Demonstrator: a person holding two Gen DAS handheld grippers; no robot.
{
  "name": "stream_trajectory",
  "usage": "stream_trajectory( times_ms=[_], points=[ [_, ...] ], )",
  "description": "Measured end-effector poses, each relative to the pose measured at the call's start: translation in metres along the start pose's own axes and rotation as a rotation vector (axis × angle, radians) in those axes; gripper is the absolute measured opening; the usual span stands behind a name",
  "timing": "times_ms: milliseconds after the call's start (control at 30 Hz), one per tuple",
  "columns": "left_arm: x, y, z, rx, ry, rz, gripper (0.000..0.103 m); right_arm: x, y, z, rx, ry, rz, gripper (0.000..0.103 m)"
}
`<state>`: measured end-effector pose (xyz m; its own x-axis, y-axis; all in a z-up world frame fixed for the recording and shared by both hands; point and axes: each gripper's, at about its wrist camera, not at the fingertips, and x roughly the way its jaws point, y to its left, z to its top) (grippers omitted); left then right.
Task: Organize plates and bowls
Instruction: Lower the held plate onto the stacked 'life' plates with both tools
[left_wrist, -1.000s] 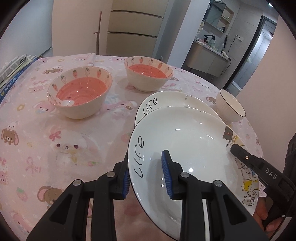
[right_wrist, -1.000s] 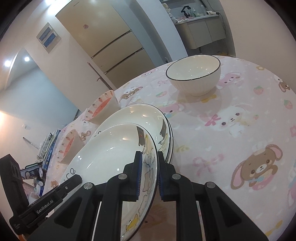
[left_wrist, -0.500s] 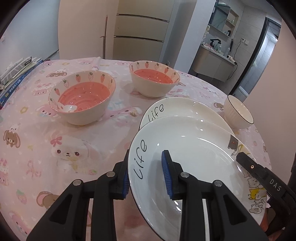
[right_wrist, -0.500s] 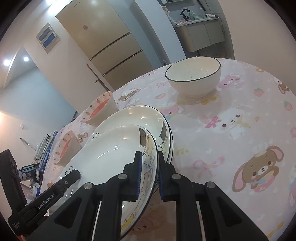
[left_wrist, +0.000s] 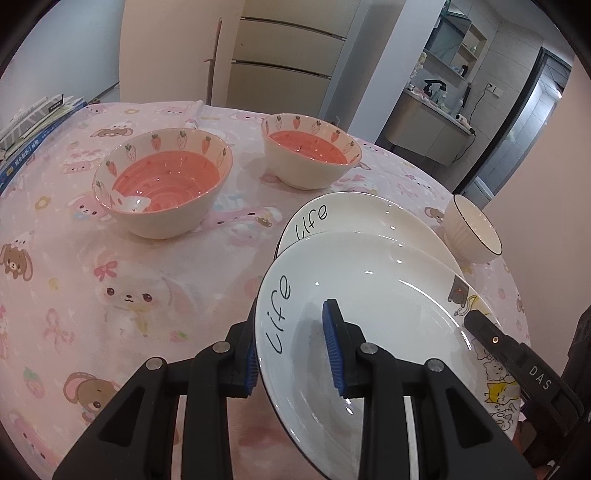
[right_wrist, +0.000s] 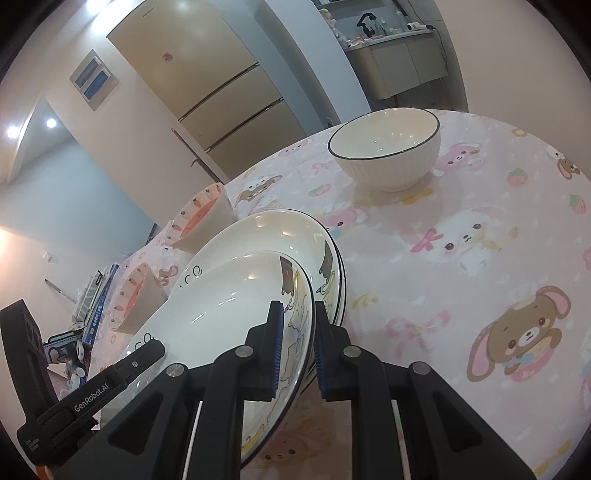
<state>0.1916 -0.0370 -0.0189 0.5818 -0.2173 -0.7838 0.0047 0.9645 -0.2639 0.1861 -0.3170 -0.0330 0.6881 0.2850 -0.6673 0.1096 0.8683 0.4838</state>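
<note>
light: soft indoor, ceiling spots (right_wrist: 13, 131) upper left | glare: small highlights on plate (left_wrist: 369, 295) | focus: mostly sharp | edges: fisheye bend, black corners

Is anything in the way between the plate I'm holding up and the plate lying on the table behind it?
Nothing visible. The held plate hangs tilted just in front of the other plate, with no dish between them; the white bowl sits off to the side.

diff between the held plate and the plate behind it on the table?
The near white "Life" plate is lifted and tilted, its rim clamped by the left hand-held gripper and the right hand-held gripper. The far white "Life" plate lies flat on the pink cartoon tablecloth, ungripped. Both share white glaze, dark rim line, "Life" lettering and cartoon cats.
</note>
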Motion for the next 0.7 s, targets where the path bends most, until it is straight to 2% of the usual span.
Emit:
stream_trajectory(
  times_ms=[233, 400, 700],
  points=[
    [0.0, 0.003, 0.006, -0.024, 0.055, -0.021, 0.027, 0.001, -0.004, 0.002, 0.034, 0.019, 0.029, 0.018],
    [0.007, -0.001, 0.013, -0.031, 0.079, 0.021, 0.027, 0.001, -0.003, 0.001, 0.031, 0.011, 0.019, 0.018],
    [0.016, -0.001, 0.027, -0.041, 0.099, 0.032, 0.028, 0.0, -0.005, 0.002, 0.036, 0.01, 0.02, 0.018]
  ],
)
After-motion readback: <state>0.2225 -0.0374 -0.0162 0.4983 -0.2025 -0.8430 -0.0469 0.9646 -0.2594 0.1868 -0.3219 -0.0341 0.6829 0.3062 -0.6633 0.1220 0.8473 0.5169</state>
